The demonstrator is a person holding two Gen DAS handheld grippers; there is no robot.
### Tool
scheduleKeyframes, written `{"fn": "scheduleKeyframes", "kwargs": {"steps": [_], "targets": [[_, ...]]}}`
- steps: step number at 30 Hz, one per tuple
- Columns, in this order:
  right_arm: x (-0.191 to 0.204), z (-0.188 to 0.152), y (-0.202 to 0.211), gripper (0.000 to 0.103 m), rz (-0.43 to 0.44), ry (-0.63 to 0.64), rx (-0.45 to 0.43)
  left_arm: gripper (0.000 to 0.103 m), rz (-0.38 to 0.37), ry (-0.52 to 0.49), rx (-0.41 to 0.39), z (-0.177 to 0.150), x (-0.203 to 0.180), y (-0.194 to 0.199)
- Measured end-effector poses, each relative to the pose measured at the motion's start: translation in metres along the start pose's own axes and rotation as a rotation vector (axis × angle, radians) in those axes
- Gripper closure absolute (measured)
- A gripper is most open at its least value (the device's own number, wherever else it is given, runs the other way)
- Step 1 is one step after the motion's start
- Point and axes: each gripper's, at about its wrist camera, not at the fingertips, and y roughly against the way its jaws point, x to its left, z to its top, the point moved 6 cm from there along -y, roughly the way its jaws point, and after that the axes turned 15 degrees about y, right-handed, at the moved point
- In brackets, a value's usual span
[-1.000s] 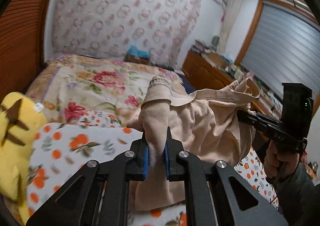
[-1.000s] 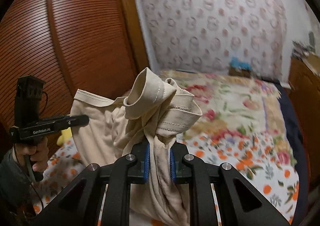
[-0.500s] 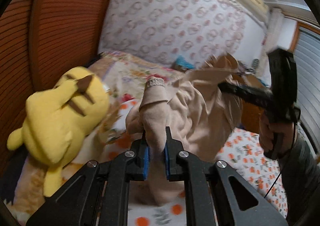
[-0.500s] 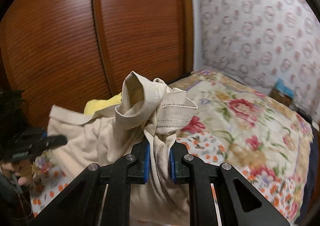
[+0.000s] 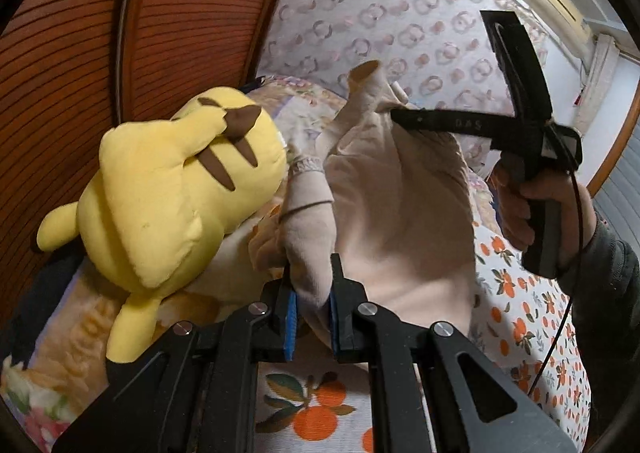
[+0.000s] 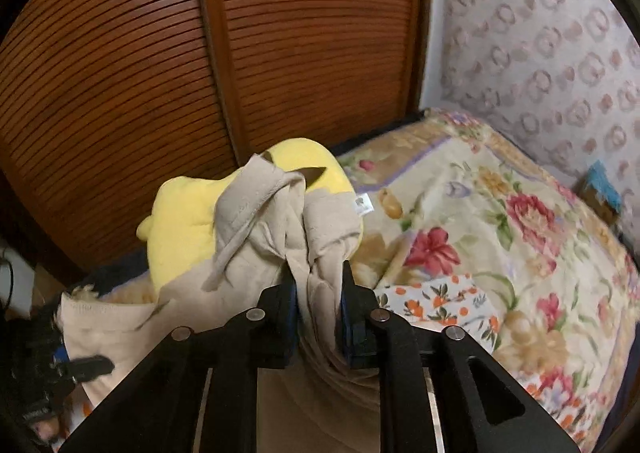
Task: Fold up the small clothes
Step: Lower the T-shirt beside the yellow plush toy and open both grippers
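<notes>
Above floral bedding (image 6: 500, 213), beige garment (image 5: 392, 205) hangs gripped between both claws, right claw (image 6: 318, 305) just loosening.

Beige garment (image 5: 392, 213) hangs bunched above the bed, lifted at 2 gathered points.

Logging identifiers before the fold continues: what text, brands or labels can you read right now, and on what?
"DAS": seen upside down, on the black body of the right gripper.
Pale lettering on the left gripper: too blurred to read.
Print on the white tag of the yellow plush toy: too small to read.
No other text shows.
</notes>
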Motion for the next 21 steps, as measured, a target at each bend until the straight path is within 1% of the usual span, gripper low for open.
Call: {"fn": "scheduleKeyframes", "kwargs": {"steps": [1, 2, 4, 8, 11, 14, 15, 16, 17, 18, 19, 20, 21], "targets": [[-0.002, 0.008, -0.003, 0.066, -0.017, -0.02, 0.009, 0.09, 0.004, -0.001, -0.003, -0.001, 0.002, 0.0], [-0.005, 0.008, 0.001, 0.059, -0.034, -0.037, 0.007, 0.09, 0.005, -0.002, -0.003, -0.001, 0.002, 0.001], [-0.019, 0.002, 0.012, 0.053, -0.068, -0.057, -0.013, 0.09, 0.009, -0.002, -0.005, -0.001, 0.003, 0.002], [-0.037, -0.02, 0.033, 0.052, -0.107, -0.094, -0.01, 0.09, 0.011, -0.018, -0.006, 0.0, 0.002, 0.004], [-0.036, -0.041, 0.041, 0.052, -0.097, -0.121, 0.0, 0.088, 0.03, -0.028, -0.015, 0.001, 0.003, 0.006], [-0.025, -0.057, 0.041, 0.052, -0.089, -0.143, 0.025, 0.087, 0.039, -0.039, -0.017, 0.001, 0.003, 0.009], [-0.024, -0.066, 0.042, 0.052, -0.088, -0.158, 0.029, 0.084, 0.042, -0.045, -0.018, 0.001, 0.003, 0.01], [-0.025, -0.067, 0.039, 0.052, -0.085, -0.171, 0.034, 0.08, 0.053, -0.054, -0.024, 0.002, 0.003, 0.012], [-0.025, -0.07, 0.037, 0.052, -0.08, -0.183, 0.04, 0.073, 0.065, -0.064, -0.035, 0.002, 0.002, 0.015], [-0.024, -0.075, 0.039, 0.052, -0.081, -0.194, 0.039, 0.07, 0.071, -0.075, -0.046, 0.003, 0.002, 0.018], [-0.024, -0.071, 0.041, 0.052, -0.085, -0.2, 0.035, 0.061, 0.073, -0.088, -0.062, 0.005, 0.001, 0.023], [-0.023, -0.072, 0.046, 0.052, -0.09, -0.204, 0.028, 0.058, 0.069, -0.097, -0.073, 0.007, -0.001, 0.027], [-0.021, -0.072, 0.052, 0.052, -0.094, -0.209, 0.017, 0.057, 0.068, -0.108, -0.082, 0.008, -0.002, 0.031]]}}
